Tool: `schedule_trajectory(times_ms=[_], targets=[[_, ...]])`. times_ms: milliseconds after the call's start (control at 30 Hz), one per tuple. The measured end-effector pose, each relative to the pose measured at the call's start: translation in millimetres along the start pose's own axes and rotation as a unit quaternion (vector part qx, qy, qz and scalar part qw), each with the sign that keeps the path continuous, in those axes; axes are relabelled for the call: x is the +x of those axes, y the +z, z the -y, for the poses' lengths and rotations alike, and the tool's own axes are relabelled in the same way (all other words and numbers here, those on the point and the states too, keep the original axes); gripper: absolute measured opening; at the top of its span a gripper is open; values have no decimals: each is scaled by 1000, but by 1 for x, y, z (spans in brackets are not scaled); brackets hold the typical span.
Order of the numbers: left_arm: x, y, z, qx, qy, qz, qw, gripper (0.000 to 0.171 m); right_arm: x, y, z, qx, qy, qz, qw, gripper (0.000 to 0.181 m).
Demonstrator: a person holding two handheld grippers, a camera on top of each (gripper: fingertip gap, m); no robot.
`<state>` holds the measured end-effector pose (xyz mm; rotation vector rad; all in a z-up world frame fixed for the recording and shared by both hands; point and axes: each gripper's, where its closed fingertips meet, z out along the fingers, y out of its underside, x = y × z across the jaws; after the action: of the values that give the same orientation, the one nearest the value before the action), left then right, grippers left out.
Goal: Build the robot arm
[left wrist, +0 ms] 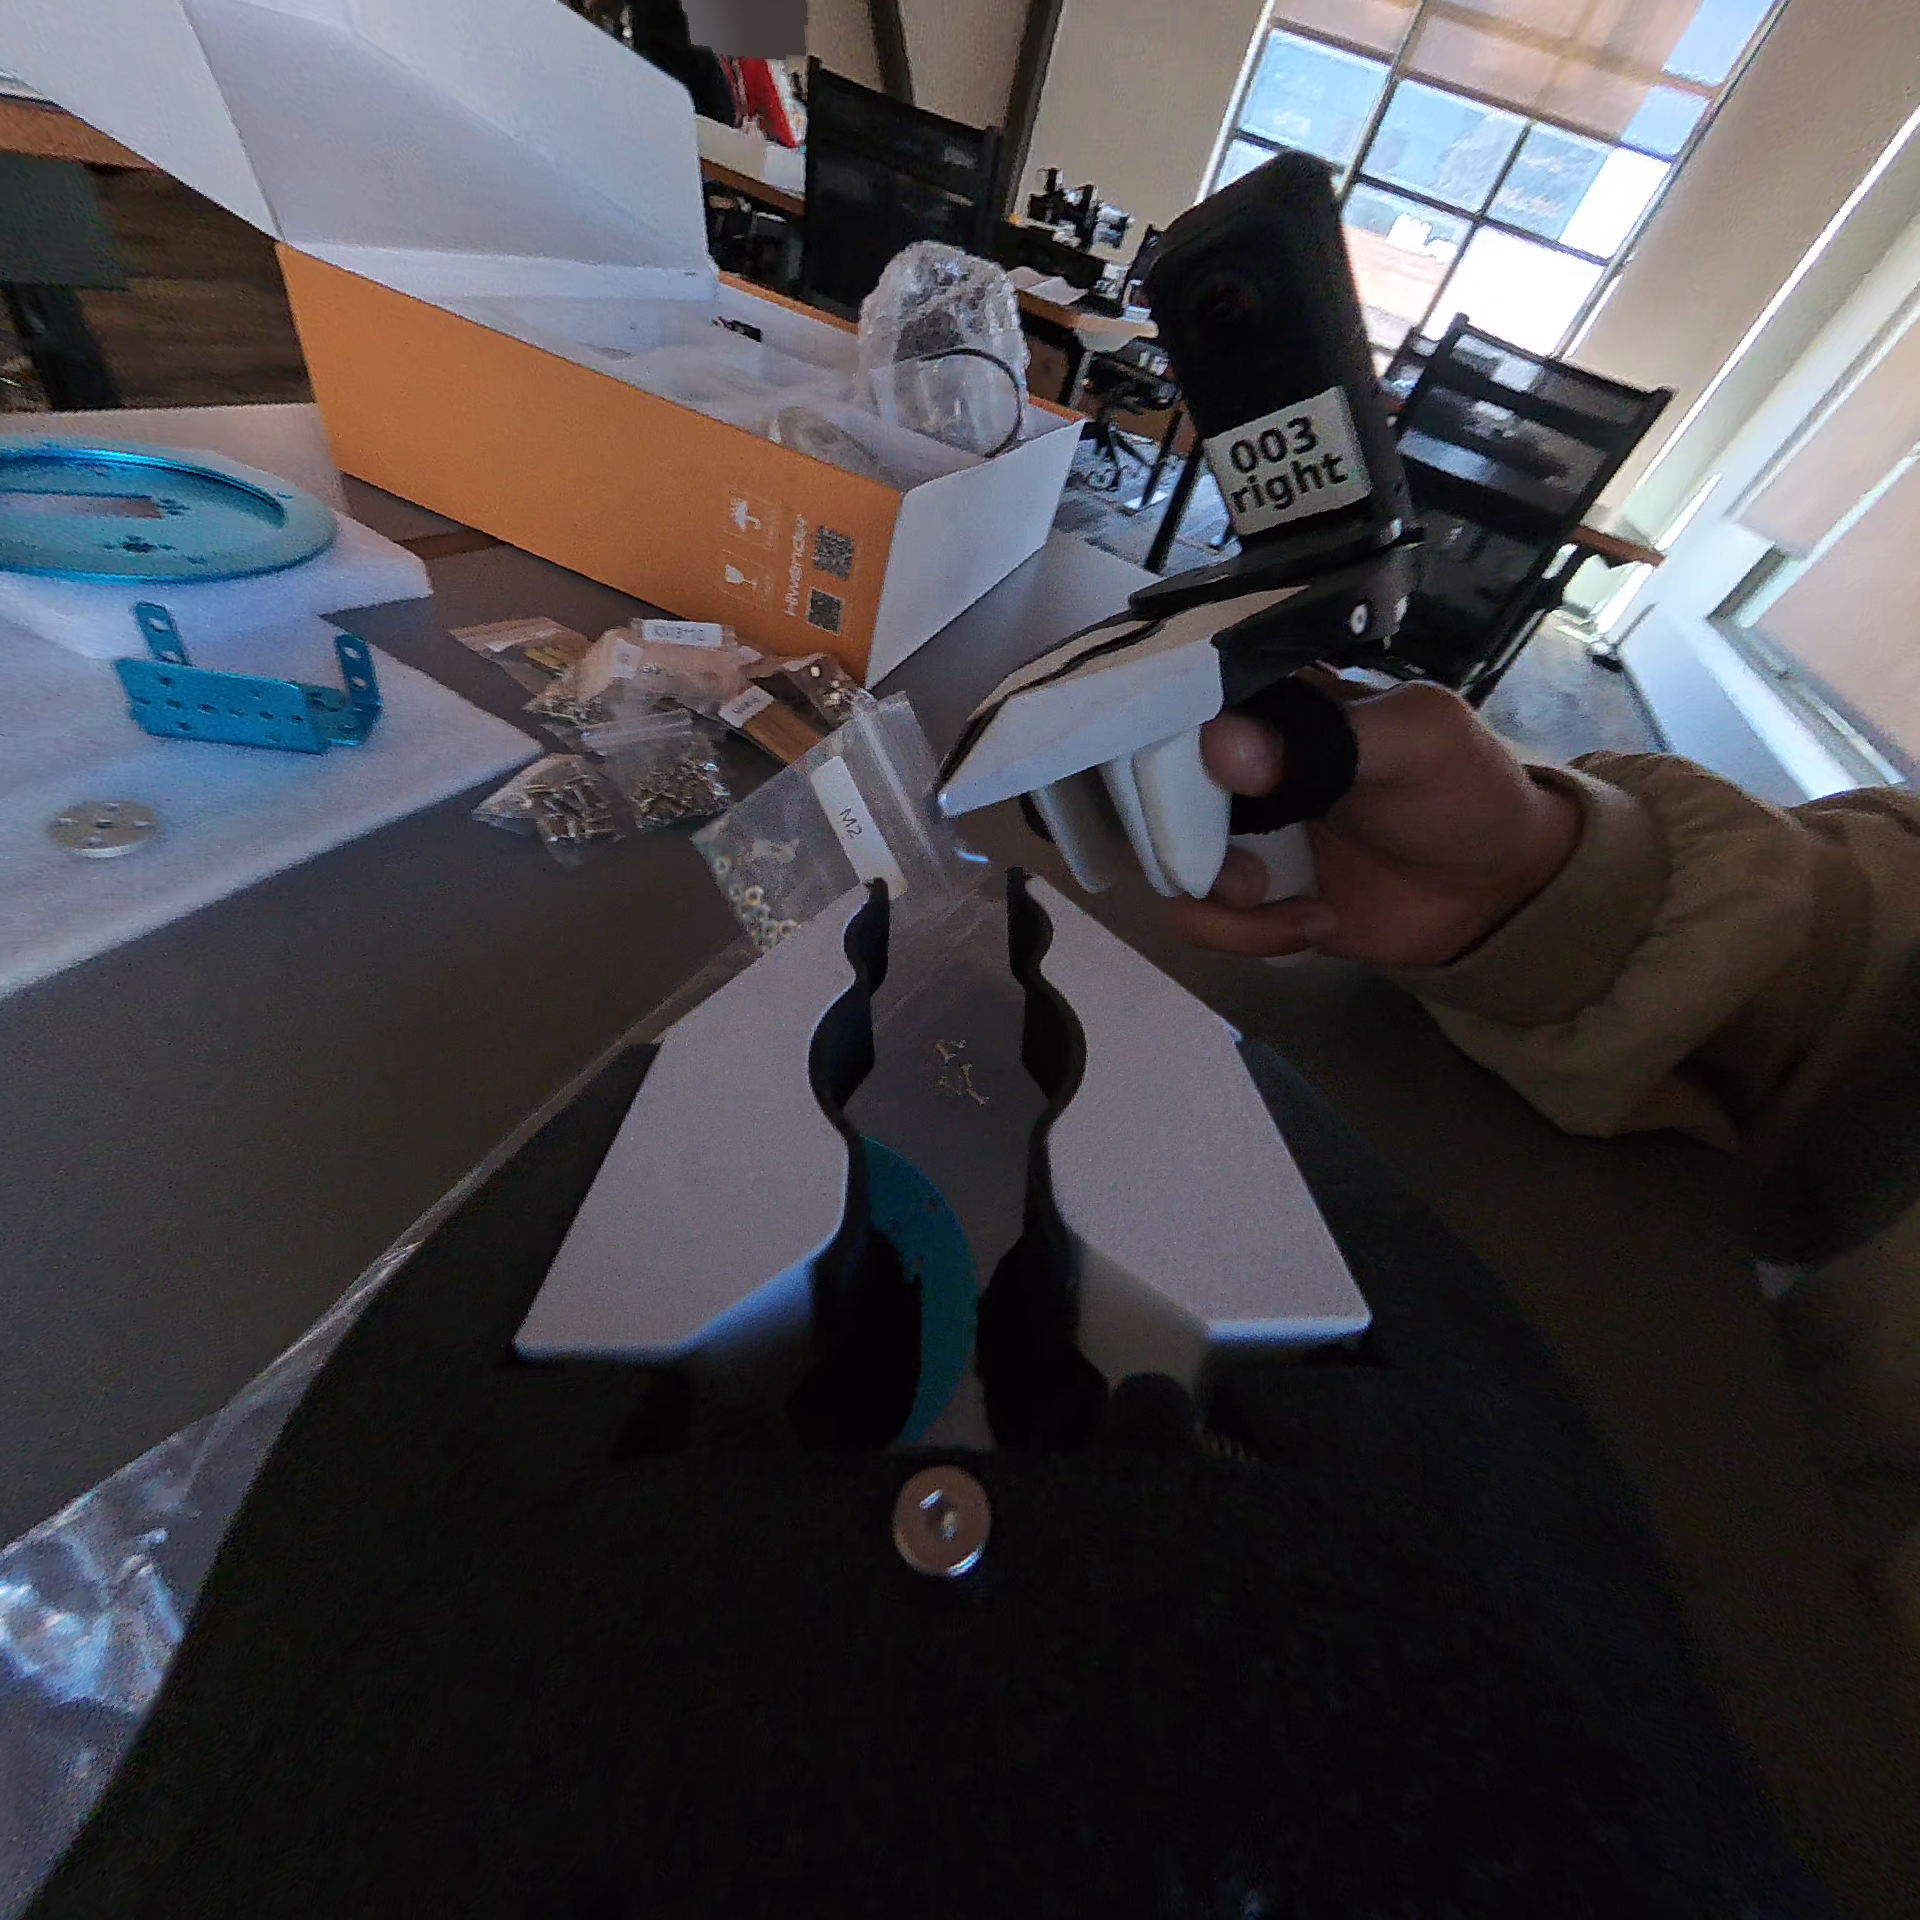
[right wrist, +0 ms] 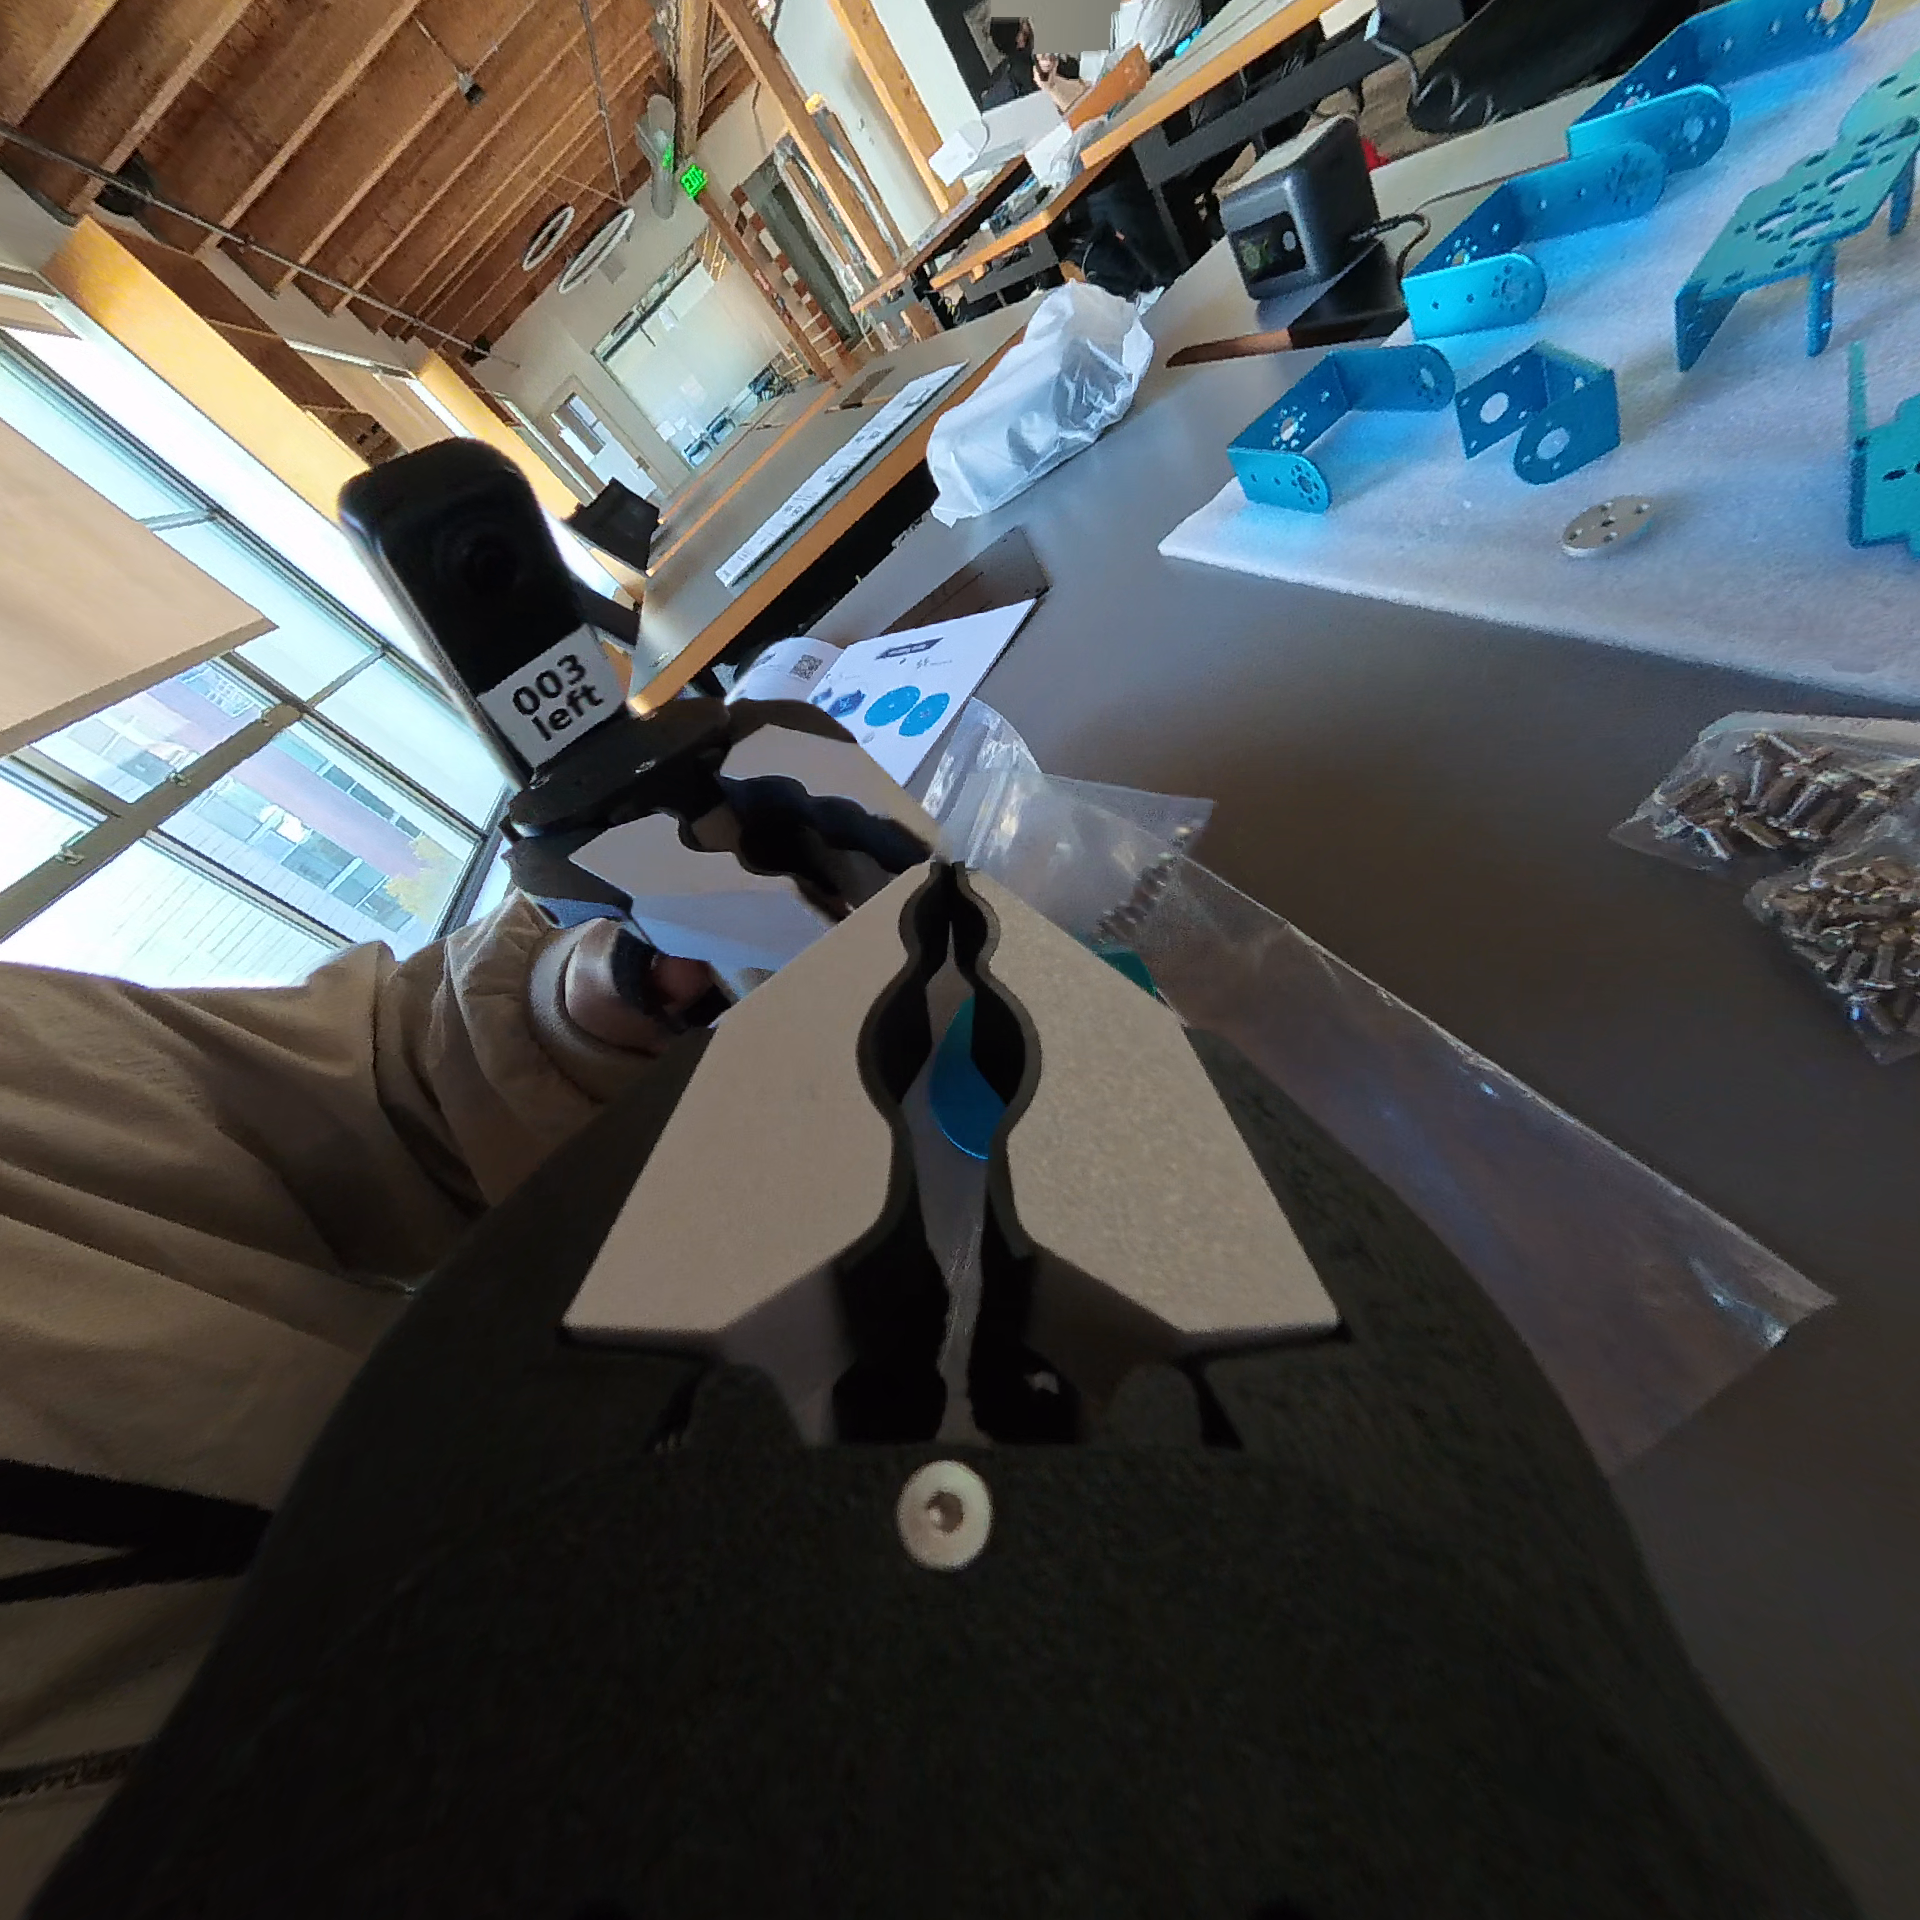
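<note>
A clear plastic bag (left wrist: pixel 935 997) holds a blue metal disc (left wrist: pixel 930 1288) and a few small screws (left wrist: pixel 961 1070). My left gripper (left wrist: pixel 951 888) is open, its fingers on either side of the bag above the grey table (left wrist: pixel 312 1039). My right gripper (right wrist: pixel 948 883) is shut on the bag (right wrist: pixel 1403 1091), and the blue disc (right wrist: pixel 966 1101) shows between its fingers. In the left wrist view the right gripper (left wrist: pixel 948 805) pinches the bag's far edge just beyond my left fingertips. The left gripper (right wrist: pixel 883 831) sits close behind the right one's tips.
An open orange and white box (left wrist: pixel 582 457) with a bubble-wrapped part (left wrist: pixel 940 332) stands behind. Bags of screws (left wrist: pixel 623 790) and a labelled bag of nuts (left wrist: pixel 810 842) lie nearby. Blue brackets (right wrist: pixel 1340 426) and a silver disc (right wrist: pixel 1605 525) rest on white foam (right wrist: pixel 1455 582). A booklet (right wrist: pixel 914 686) lies beyond. My left and right fingertips are right by each other.
</note>
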<state>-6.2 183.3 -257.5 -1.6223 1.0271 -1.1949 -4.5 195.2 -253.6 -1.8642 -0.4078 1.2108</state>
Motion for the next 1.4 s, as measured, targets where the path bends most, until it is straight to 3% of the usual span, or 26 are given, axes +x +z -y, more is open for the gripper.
schedule_trajectory(times_ms=[333,1167,1400], targets=[[-1,-4,9,11,30,76,997,18,-7,1,2,12,-33,-15,999,0],[-9,-4,1,-9,-2,79,997,14,-6,7,-7,-7,-30,-16,999,0],[-8,-4,0,-6,0,76,997,0,-9,9,-10,-14,-34,-9,999,0]])
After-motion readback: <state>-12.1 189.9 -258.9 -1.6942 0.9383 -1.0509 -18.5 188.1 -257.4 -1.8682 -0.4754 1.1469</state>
